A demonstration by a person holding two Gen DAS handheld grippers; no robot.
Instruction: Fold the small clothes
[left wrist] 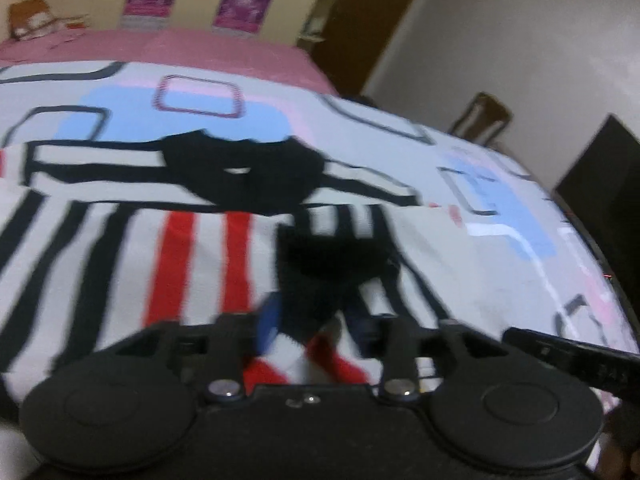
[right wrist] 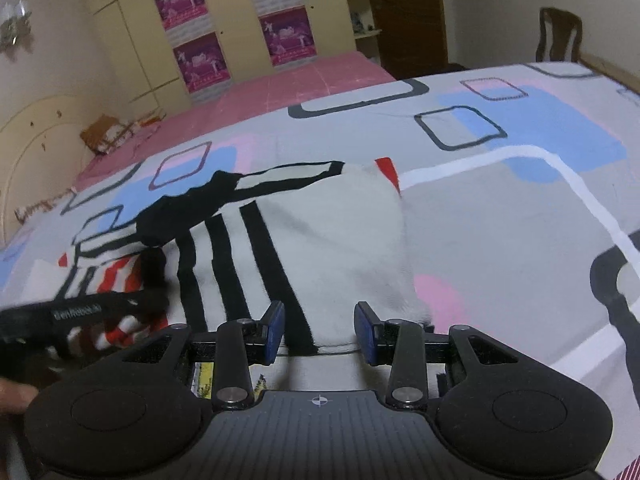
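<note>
A small white shirt (left wrist: 120,248) with black and red stripes and a black collar (left wrist: 244,172) lies on the bed. In the left wrist view my left gripper (left wrist: 316,328) is shut on a bunched fold of the shirt (left wrist: 328,276), black and striped cloth between the blue pads. In the right wrist view the shirt (right wrist: 320,232) is partly folded, its white side facing up. My right gripper (right wrist: 320,328) is open, its blue pads (right wrist: 276,330) on either side of the shirt's near edge. The left gripper (right wrist: 72,316) shows at the left, blurred.
The bedsheet (right wrist: 500,208) is grey with blue, pink and black rectangles. A pink blanket (right wrist: 288,84) lies beyond it. Wardrobes with magenta posters (right wrist: 200,60) stand at the back. A wooden chair (right wrist: 560,40) and a door are at the right.
</note>
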